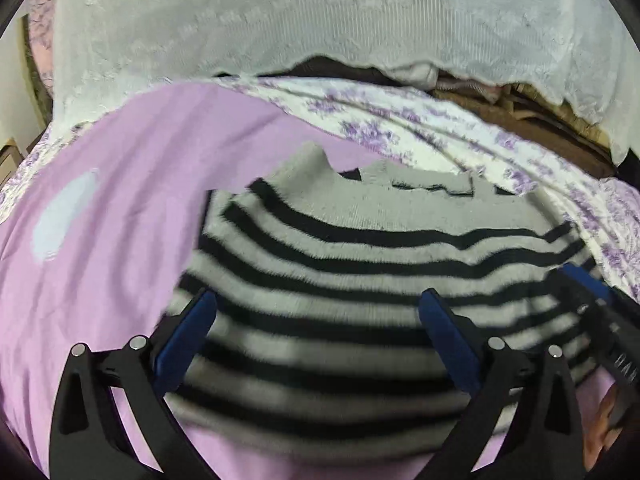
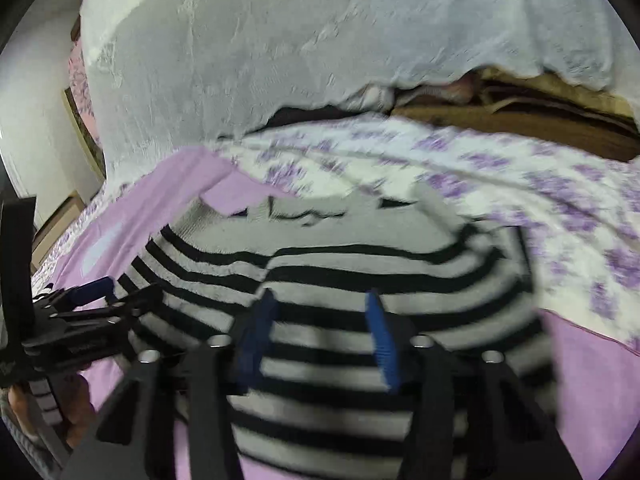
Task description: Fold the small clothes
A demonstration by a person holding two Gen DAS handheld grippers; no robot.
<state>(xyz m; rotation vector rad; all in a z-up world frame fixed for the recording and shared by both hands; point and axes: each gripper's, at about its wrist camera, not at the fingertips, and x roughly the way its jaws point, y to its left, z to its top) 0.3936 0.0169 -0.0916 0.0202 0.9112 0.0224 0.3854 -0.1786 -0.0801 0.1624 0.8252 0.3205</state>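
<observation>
A small grey sweater with black stripes (image 1: 360,264) lies flat on a lilac cloth (image 1: 120,208), its neckline at the far side. My left gripper (image 1: 320,312) is open wide, its blue pads over the sweater's lower left part. My right gripper (image 2: 320,312) is open, narrower, with its blue pads above the sweater (image 2: 340,272) near the middle. The right gripper also shows in the left wrist view (image 1: 588,280) at the sweater's right edge. The left gripper shows in the right wrist view (image 2: 104,292) at the sweater's left edge. Neither gripper holds anything.
The lilac cloth lies on a white sheet with purple flowers (image 1: 440,128). A white lace cover (image 1: 320,20) hangs over stacked brown bedding (image 2: 520,116) at the back. A wall and wooden furniture (image 2: 60,216) stand at the left.
</observation>
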